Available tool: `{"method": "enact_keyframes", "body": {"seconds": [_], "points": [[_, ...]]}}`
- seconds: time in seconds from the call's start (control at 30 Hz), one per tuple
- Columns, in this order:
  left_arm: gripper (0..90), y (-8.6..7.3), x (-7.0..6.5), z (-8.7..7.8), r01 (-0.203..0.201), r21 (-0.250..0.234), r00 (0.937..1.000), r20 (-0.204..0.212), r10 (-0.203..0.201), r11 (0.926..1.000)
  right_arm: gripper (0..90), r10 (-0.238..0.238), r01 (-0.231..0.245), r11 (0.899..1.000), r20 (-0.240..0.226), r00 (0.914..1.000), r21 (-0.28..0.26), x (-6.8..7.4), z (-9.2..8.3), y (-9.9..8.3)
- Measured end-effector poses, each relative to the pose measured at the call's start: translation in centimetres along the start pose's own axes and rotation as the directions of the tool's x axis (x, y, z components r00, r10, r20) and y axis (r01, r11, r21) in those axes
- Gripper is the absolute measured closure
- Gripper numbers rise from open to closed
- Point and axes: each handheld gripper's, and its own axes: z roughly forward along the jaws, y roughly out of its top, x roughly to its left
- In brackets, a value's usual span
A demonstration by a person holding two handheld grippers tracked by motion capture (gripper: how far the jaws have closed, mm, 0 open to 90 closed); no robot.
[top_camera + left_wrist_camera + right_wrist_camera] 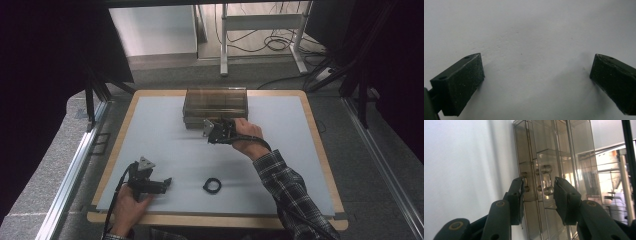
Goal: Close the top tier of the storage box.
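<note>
The smoky clear drawer box [215, 107] sat at the table's [160, 150] far middle. Your right gripper [538, 188] was at its front, its jaws part open on either side of a drawer handle [546, 180]; I could not tell whether they pressed it. Your left gripper [167, 183] rested near the front edge, jaws wide and empty, a black ring [212, 186] nearby.
</note>
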Motion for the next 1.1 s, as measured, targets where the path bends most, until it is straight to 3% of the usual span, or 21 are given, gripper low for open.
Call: {"method": "enact_keyframes", "body": {"seconds": [0.27,0.47,0.8,1.1], "points": [[0.0,0.0,0.0,0.0,0.000,0.000,1.0000,0.000,0.000,1.0000,60.3,0.033,-0.035,0.999,-0.057,0.9978,-0.024,-1.1,-0.2,-0.3],[0.0,0.0,0.0,0.0,0.000,-0.001,1.0000,0.000,0.000,1.0000,60.3,0.066,-0.070,0.997,-0.113,0.9914,-0.038,-1.8,-0.2,-0.5],[0.0,0.0,0.0,0.0,0.000,-0.001,1.0000,0.000,0.000,1.0000,60.1,0.138,-0.150,0.988,-0.203,0.9693,-0.046,-3.2,-0.3,-1.1],[0.0,0.0,0.0,0.0,0.000,-0.001,1.0000,0.000,0.000,1.0000,59.2,0.202,-0.229,0.971,-0.280,0.9387,-0.068,-4.6,-0.4,-1.8]]}}
